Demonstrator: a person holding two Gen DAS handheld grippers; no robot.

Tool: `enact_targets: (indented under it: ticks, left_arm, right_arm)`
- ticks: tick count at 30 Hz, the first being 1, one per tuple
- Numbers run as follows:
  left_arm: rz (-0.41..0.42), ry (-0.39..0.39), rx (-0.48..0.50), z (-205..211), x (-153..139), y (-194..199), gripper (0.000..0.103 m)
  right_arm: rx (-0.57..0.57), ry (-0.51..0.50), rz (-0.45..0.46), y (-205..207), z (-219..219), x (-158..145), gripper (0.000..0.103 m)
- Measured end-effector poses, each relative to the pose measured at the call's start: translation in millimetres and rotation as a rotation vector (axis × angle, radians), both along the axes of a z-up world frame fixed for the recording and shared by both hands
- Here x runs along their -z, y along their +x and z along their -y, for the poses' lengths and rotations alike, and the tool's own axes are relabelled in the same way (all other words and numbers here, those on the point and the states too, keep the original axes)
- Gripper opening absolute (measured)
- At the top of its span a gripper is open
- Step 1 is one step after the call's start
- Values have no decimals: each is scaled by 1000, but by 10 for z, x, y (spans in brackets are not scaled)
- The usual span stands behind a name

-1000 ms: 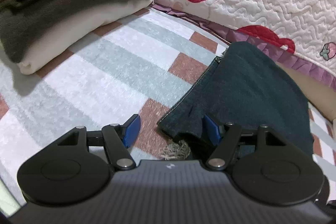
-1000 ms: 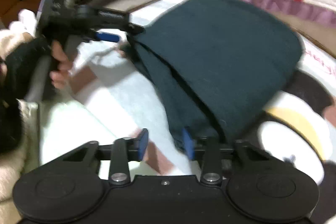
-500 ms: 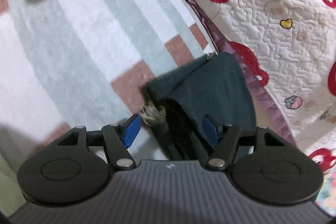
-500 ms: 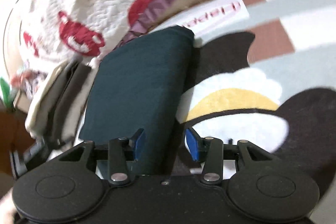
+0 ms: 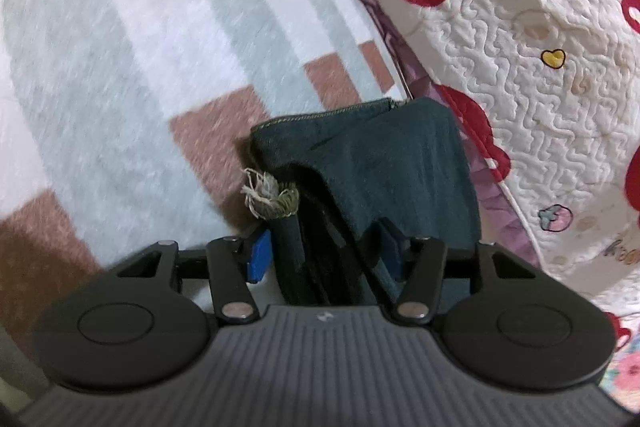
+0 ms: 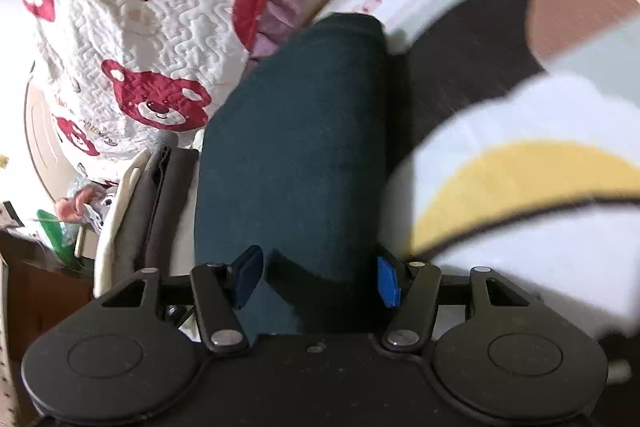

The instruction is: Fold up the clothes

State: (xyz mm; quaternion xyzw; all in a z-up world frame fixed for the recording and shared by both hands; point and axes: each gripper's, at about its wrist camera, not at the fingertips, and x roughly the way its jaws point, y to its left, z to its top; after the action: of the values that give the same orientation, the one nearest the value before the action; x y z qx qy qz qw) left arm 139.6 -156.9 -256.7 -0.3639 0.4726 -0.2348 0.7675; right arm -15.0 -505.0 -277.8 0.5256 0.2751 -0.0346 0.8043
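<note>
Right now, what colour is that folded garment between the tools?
Dark teal-green garment, clearest in the right wrist view.

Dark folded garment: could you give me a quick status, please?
Both grippers open, straddling the dark folded garment. Left gripper, right gripper. Nothing in the way.

Support surface: a rug patterned in white, grey-green and brown blocks, with a black, white and yellow figure on one part. Resting on it: folded dark teal jeans beside the quilted bedspread edge, and a stack of folded garments, cream and grey-brown.
</note>
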Motion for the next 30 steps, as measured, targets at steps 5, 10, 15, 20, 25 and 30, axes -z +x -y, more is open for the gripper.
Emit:
enact_targets:
  ticks: [5,10,15,20,25,30]
  left_arm:
    - [90,76,2,78,-75,-10,52]
    - [165,189,96,124,-327,35,42]
    - [100,109,96,5,-258,137,43]
    - [79,87,33,-19,-172,147,47]
    - [69,47,5,-63,-99,278,46]
    - [52,31,26,-48,-59,330,47]
  right_arm:
    - [-39,-66,26,116,21,-91,57]
    - [-96,-138,41,161,19,-225,30]
    - [-153,-211,56,206,17,-360,31]
    - [-88,-126,23,95,85,-210,43]
    - [-11,-8,34,-65,202,-50,45]
    - [13,-15,37,81,256,-2,57]
